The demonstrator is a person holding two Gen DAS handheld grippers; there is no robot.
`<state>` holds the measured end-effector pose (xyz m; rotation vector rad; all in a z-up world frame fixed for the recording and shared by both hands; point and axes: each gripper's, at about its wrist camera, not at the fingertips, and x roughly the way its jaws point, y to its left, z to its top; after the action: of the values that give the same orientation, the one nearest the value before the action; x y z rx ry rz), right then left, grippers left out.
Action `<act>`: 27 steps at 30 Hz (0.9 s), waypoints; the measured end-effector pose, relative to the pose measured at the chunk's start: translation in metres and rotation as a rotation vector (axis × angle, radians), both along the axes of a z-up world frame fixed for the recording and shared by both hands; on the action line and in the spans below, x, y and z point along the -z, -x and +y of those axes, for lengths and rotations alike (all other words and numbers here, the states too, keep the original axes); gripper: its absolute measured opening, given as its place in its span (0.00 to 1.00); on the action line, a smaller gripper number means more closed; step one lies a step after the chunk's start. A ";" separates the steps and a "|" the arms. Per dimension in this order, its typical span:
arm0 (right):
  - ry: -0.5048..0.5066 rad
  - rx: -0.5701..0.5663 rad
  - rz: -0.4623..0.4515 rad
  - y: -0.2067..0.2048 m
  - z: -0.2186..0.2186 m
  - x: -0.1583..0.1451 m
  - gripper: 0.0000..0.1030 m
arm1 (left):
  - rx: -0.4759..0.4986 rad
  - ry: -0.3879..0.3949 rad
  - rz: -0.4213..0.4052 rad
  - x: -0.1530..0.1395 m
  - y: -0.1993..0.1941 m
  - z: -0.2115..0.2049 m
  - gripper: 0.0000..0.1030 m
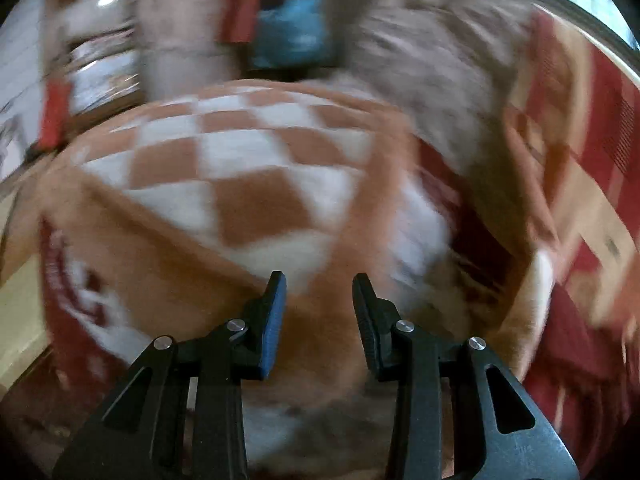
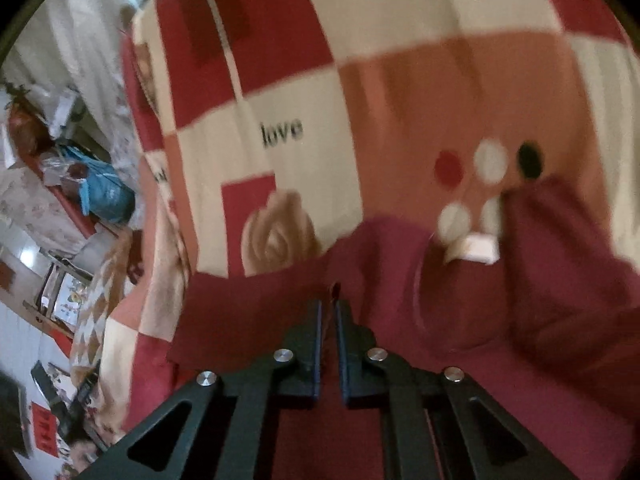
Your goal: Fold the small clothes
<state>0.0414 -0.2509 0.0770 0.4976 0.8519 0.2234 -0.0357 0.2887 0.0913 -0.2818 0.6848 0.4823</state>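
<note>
At the left, the left hand-held gripper [image 1: 319,288] hangs with its jaws spread and nothing between them, pointing down over a brown-and-white checked cloth [image 1: 248,168] that fills the view from 9 to 1 o'clock; heavy blur hides whether this cloth is folded or merely heaped, and whether it is a garment at all I cannot tell. Moving right, the right hand-held gripper [image 2: 329,308] has its jaws pressed together on an edge of a dark red garment [image 2: 500,304], which lies rumpled from 6 to 3 o'clock in its view on a patterned bedspread [image 2: 280,112] printed with squares, a rose and the word "love". A white label [image 2: 474,249] shows at the garment's bunched part toward 2 o'clock. Judged from this, the red piece is only just gripped and not yet spread flat or folded, so its folding appears to lie wholly ahead; the left hand-held gripper, being free, probably needs its own hold on the garment.
</note>
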 end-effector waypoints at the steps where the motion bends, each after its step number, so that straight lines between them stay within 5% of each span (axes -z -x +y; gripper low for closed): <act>1: 0.002 0.013 -0.007 0.004 -0.006 -0.004 0.06 | -0.029 0.015 0.001 0.000 0.001 0.011 0.33; 7: -0.096 -0.092 0.116 0.004 0.003 0.011 0.08 | -0.080 -0.018 0.018 -0.003 0.006 0.032 0.33; 8: -0.130 -0.115 0.138 0.003 0.010 0.016 0.15 | -0.088 -0.037 0.027 -0.003 0.004 0.029 0.33; 11: -0.223 -0.155 0.194 0.000 0.032 0.031 0.56 | -0.076 -0.063 0.043 0.000 0.003 0.023 0.34; 12: -0.223 -0.150 0.195 -0.001 0.037 0.035 0.57 | -0.065 -0.066 0.042 -0.001 0.002 0.021 0.34; 17: -0.196 -0.095 0.199 -0.024 0.054 0.050 0.56 | -0.014 -0.023 -0.005 -0.017 0.013 0.004 0.34; 19: -0.180 -0.093 0.203 -0.036 0.062 0.055 0.47 | 0.021 -0.027 -0.027 -0.028 0.018 -0.011 0.34; 21: -0.144 -0.069 0.196 -0.041 0.064 0.059 0.24 | 0.056 -0.040 -0.049 -0.040 0.023 -0.026 0.34; 23: -0.111 -0.051 0.170 -0.039 0.061 0.057 0.14 | 0.095 -0.049 -0.059 -0.051 0.027 -0.044 0.34; 27: -0.077 -0.043 0.075 -0.019 0.045 0.033 0.09 | 0.191 -0.034 -0.074 -0.067 0.029 -0.087 0.39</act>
<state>0.0607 -0.2060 0.0439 0.5625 0.9305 0.2793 -0.0645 0.2021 0.1580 -0.1986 0.6242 0.2993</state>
